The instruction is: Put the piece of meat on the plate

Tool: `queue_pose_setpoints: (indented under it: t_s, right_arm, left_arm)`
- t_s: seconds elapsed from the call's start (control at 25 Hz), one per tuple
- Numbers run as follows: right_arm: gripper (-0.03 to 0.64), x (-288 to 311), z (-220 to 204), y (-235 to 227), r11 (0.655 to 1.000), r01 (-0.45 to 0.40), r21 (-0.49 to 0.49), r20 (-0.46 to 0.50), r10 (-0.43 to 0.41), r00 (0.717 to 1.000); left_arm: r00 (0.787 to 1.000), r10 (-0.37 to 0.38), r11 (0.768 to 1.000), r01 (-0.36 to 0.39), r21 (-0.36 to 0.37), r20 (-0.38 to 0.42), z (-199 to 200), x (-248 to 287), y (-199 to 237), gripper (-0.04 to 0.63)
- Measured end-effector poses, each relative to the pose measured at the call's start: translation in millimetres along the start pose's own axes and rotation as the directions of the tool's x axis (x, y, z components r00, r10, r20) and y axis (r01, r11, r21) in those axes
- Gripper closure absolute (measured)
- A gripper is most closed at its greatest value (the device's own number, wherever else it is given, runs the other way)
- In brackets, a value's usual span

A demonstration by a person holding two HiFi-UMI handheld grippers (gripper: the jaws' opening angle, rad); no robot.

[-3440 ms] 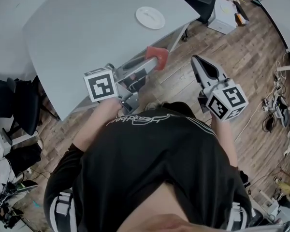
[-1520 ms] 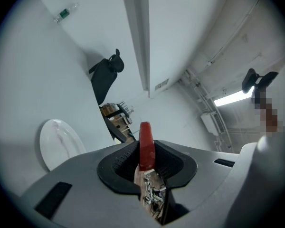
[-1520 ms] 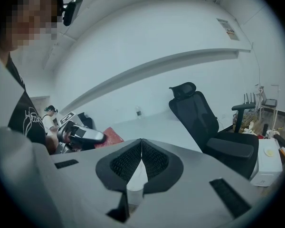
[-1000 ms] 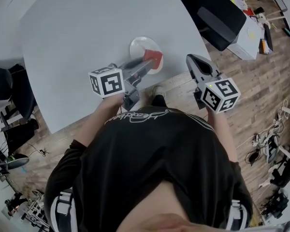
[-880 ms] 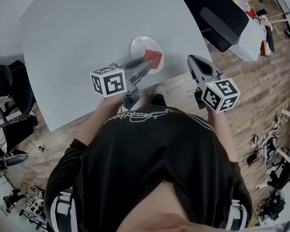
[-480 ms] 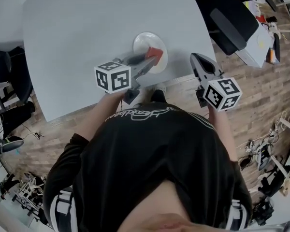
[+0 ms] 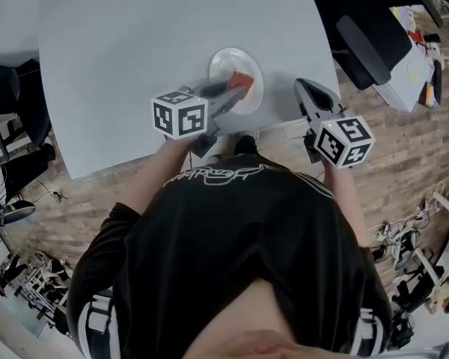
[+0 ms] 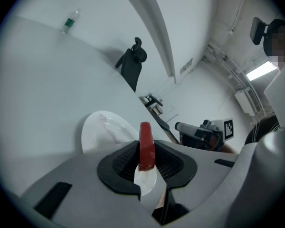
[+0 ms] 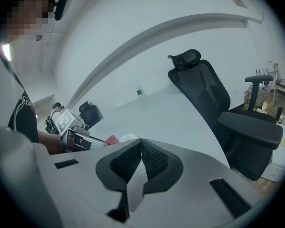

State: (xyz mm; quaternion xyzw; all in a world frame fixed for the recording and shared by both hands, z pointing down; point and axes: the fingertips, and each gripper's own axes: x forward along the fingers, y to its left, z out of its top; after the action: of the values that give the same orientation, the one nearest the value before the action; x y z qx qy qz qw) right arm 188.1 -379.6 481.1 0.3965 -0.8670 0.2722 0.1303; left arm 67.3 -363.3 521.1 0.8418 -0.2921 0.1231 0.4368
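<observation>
an office: grey table (image 7: 135,51), mesh swivel chair (image 9: 213,103).

Left tongs (image 7: 236,90) tight on the piece of meat (image 7: 242,79), right tongs (image 7: 305,88) closed and empty, both forearms forward

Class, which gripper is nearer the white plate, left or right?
Left. The left gripper holds the meat over the plate; the right gripper is apart, off to its right.
</observation>
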Motion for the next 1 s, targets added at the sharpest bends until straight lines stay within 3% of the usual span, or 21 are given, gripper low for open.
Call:
queue_pose_setpoints:
  t_s: [0.6,0.84,1.0]
  right_arm:
    - [0.609,16,4,1,0.999,-0.046,-0.008,-0.023,0.046,0.999]
    - [0.609,26,-3,5,0.997,-0.076,0.000,-0.045,0.076,0.996]
    - [0.609,32,-6,10,0.995,-0.098,-0.004,-0.061,0.097,0.993]
  left_arm:
    - [0.995,0.091,0.995,-0.090,0.037,-0.039,-4,6,17,0.500]
    - [0.988,0.145,0.985,-0.139,0.106,-0.046,-1,8,22,0.493]
    - [0.985,0.169,0.980,-0.163,0.116,-0.045,0,9,26,0.480]
